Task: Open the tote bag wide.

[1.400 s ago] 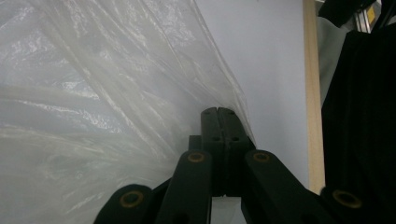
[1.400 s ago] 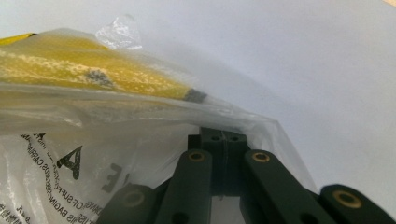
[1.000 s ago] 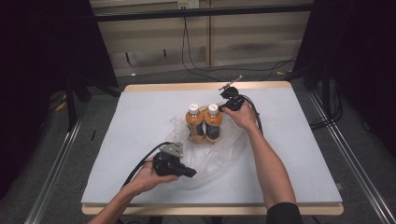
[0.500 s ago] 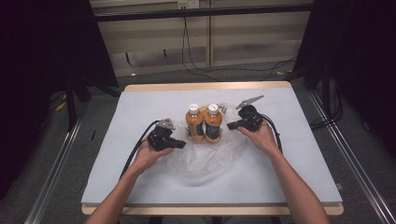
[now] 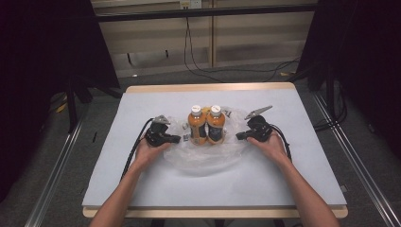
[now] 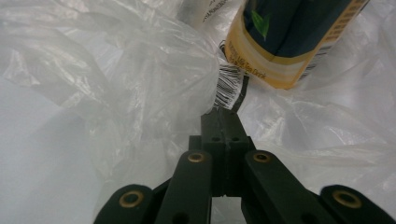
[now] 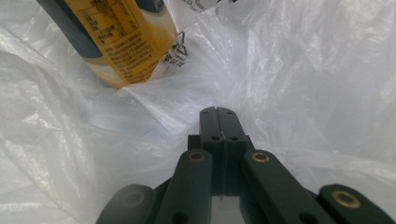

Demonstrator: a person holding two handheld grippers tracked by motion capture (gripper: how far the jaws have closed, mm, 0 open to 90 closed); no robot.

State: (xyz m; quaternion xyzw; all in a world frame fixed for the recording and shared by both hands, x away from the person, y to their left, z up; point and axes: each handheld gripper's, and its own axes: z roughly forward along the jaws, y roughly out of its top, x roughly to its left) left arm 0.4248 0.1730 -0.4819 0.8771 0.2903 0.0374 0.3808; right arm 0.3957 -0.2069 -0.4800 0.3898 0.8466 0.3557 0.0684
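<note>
Black jaws pressed together on both grippers. Left gripper (image 6: pixel 223 116) looks pinched on the clear plastic bag (image 5: pixel 203 153) by a barcode sticker (image 6: pixel 229 86); right gripper (image 7: pixel 218 116) shut at the film, grip can't be confirmed. Two orange drink bottles (image 5: pixel 207 125) stand upright mid-table on the bag, btw the grippers. Film's thin, slippery, tears easily, so edges are prob best gathered. Bottles look heavy-ish, tippy.

High overview; gripper cameras close on plastic bag (image 5: pixel 203 151)

Both grippers now sit low at the plastic bag's (image 5: pixel 203 153) edges — the left gripper (image 5: pixel 171 138) comes forward, the right gripper (image 5: pixel 240 136) drops back — jaws pinched together on film.
</note>
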